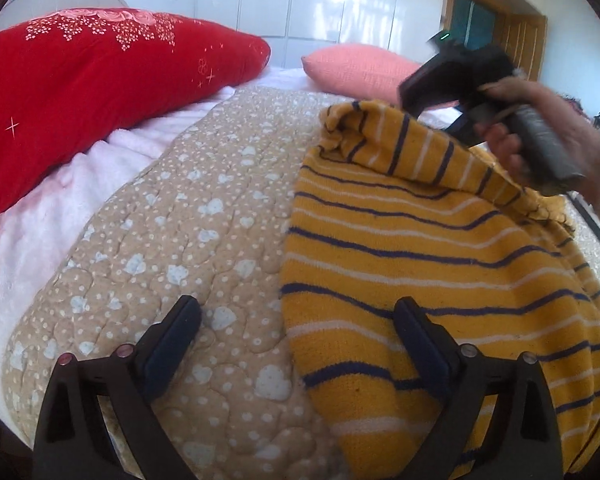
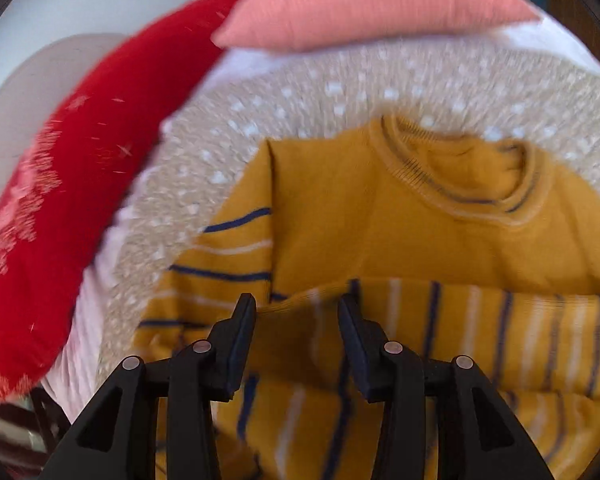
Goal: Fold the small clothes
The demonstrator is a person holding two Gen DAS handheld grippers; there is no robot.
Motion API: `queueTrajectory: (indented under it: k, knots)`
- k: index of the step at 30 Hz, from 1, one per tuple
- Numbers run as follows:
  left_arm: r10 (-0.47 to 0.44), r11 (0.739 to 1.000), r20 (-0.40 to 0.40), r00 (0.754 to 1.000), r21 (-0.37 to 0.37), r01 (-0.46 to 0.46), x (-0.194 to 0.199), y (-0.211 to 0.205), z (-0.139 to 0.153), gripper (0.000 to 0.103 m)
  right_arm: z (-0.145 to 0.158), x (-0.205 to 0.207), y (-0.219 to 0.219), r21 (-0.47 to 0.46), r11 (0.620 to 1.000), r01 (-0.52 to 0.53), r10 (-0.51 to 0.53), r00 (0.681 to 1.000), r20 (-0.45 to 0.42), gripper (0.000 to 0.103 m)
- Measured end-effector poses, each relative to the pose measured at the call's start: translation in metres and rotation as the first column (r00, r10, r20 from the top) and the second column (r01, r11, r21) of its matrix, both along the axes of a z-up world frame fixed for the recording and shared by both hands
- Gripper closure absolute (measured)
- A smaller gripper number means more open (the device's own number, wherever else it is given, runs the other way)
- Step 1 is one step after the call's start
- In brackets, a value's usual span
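Centrally, a mustard striped sweater lies on the heart-print quilt, one sleeve folded across it. Left gripper hovers wide open over its edge; right gripper hangs partly open, empty, above the sleeve.

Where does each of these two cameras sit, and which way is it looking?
Left wrist: on the left tongs, looking across the quilt at the sweater; shows open fingers and the right hand.
Right wrist: on the right tongs, looking down at the sweater's collar; fingers apart.
Shared: sweater, quilt, red pillow, pink pillow.
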State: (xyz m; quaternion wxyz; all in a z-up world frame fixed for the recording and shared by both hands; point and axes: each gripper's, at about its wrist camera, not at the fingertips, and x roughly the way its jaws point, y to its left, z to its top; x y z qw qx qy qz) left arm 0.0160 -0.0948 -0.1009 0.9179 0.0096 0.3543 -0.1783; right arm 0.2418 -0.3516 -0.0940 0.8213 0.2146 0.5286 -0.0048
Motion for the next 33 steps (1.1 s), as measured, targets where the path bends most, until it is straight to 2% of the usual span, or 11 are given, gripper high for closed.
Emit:
queueTrajectory:
  k: [1,3,7,9,13,15,18,23,28,30,33]
  knots:
    - [-0.003,1.0,0.007,1.0,-0.008,0.003,-0.001,0.001,0.0,0.006,-0.001,0.003,0.003,-0.024,1.0,-0.004,0.004,1.0,-0.007,0.086]
    - [-0.01,0.999,0.02,1.0,-0.04,0.011,-0.003,0.003,0.0,0.006,0.002,0.005,0.007,-0.061,0.998,-0.012,0.012,1.0,0.003,0.094]
    - [-0.022,0.993,0.049,0.999,-0.116,0.027,-0.006,0.012,0.0,0.006,0.021,0.018,0.014,-0.127,0.992,-0.02,0.028,0.998,0.062,0.095]
    - [-0.026,0.989,0.059,0.998,-0.141,0.034,-0.008,0.015,0.0,0.006,0.031,0.032,0.016,-0.11,0.993,-0.036,0.047,0.993,0.106,0.095]
    - [-0.03,0.986,0.071,0.997,-0.159,0.041,-0.01,0.017,0.001,0.006,0.036,0.042,0.024,-0.132,0.99,-0.042,0.057,0.992,0.11,0.086]
    - [-0.032,0.984,0.08,0.996,-0.169,0.046,-0.012,0.018,0.001,0.006,0.041,0.032,0.027,-0.107,0.994,-0.032,0.046,0.991,0.128,0.067]
    - [-0.034,0.983,0.082,0.996,-0.177,0.048,-0.013,0.019,0.002,0.006,0.047,0.021,0.037,-0.096,0.992,-0.084,0.096,0.987,0.13,0.067]
    - [-0.035,0.984,0.075,0.997,-0.172,0.048,-0.013,0.018,0.003,0.005,0.042,0.01,0.06,0.023,0.984,-0.175,0.171,0.977,0.126,0.066]
    - [-0.037,0.985,0.065,0.997,-0.165,0.047,-0.011,0.017,0.003,0.005,0.029,-0.008,0.073,-0.175,0.974,-0.145,0.161,0.984,0.078,0.066]
    - [-0.038,0.986,0.059,0.998,-0.158,0.047,-0.01,0.016,0.004,0.005,0.026,-0.012,0.071,-0.159,0.979,-0.125,0.14,0.987,0.084,0.062]
    - [-0.039,0.987,0.054,0.998,-0.153,0.047,-0.009,0.016,0.004,0.005,0.012,-0.004,0.071,-0.152,0.982,-0.112,0.117,0.993,0.024,0.062]
